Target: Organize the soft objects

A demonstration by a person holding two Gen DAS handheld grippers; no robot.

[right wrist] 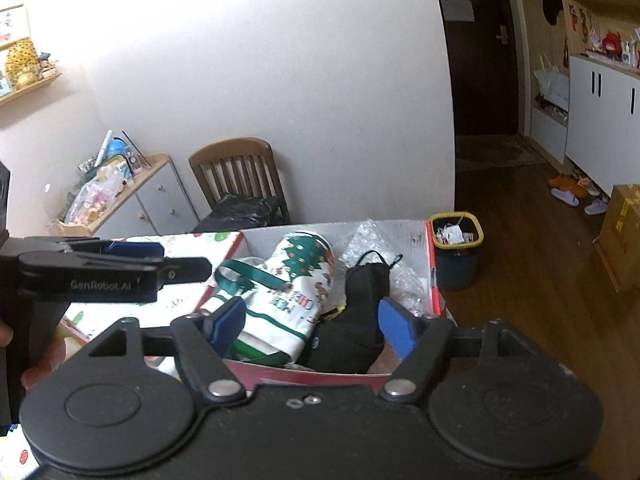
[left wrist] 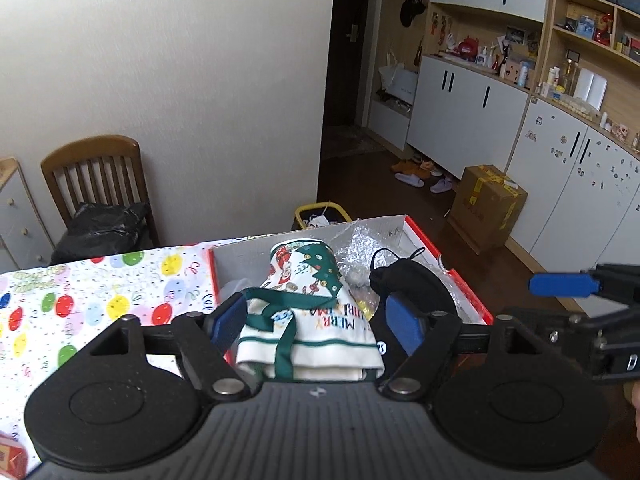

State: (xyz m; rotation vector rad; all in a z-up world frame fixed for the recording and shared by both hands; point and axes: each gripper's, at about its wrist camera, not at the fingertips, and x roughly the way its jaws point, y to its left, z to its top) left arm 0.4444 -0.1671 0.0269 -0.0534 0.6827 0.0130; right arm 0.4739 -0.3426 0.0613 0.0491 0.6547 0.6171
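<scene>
One Christmas mitt (left wrist: 308, 304), one black mask (left wrist: 404, 280) — one box (left wrist: 424, 240).

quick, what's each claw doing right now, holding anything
Left claw: open, holding nothing, poised over the Christmas oven mitt in the box.
Right claw: open, empty.

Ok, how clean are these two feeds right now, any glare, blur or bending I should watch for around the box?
Left wrist view: sharp and evenly lit; the Christmas cloth in the box reads clearly, though the cabinets bow at the right edge. Right wrist view: softer and hazier, the wall washed out at top left, and the wall corner curving strongly.
</scene>
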